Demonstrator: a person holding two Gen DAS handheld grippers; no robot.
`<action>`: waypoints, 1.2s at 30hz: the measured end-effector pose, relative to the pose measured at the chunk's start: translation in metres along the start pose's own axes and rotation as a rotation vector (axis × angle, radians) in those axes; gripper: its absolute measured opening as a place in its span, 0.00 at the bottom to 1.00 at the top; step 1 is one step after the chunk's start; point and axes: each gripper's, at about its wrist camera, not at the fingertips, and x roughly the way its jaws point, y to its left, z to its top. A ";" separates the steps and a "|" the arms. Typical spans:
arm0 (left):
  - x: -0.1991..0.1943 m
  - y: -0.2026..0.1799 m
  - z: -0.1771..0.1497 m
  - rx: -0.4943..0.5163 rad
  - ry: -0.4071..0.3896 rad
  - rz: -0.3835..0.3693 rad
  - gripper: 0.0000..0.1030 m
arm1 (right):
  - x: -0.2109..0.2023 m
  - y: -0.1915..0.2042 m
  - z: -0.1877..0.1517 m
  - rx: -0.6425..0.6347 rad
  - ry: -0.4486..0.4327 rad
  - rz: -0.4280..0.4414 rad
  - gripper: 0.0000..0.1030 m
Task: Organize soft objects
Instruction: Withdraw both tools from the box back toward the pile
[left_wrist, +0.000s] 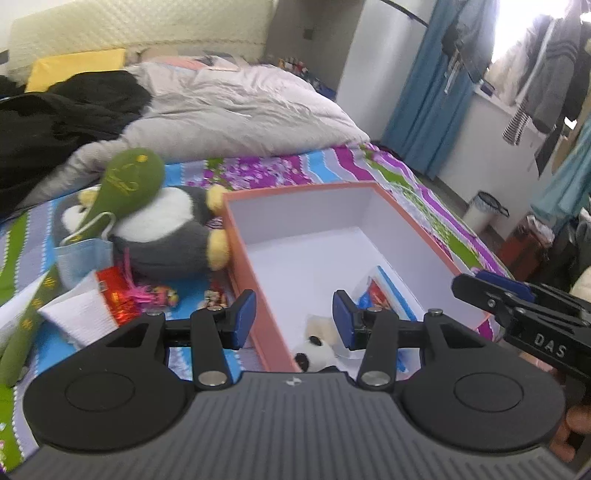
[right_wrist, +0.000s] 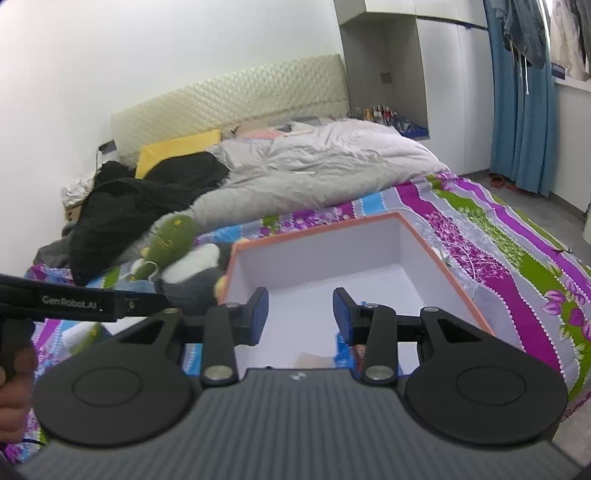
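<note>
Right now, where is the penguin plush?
In the left wrist view, the penguin plush lies on the bedspread just left of the orange box, under a green plush.

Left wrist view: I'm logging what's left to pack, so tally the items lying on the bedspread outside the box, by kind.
Plush toys: 2, penguin and green plush
Face masks: 1
White socks: 1
Red packets: 1
Total: 5
</note>
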 end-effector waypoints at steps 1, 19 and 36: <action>-0.005 0.004 -0.002 -0.007 -0.006 -0.005 0.50 | -0.004 0.006 -0.002 -0.006 -0.009 0.005 0.40; -0.095 0.101 -0.047 -0.071 -0.094 0.065 0.62 | -0.021 0.102 -0.043 -0.027 0.006 0.014 0.40; -0.073 0.127 -0.113 -0.101 -0.022 0.149 0.64 | -0.009 0.135 -0.107 -0.078 0.097 0.027 0.40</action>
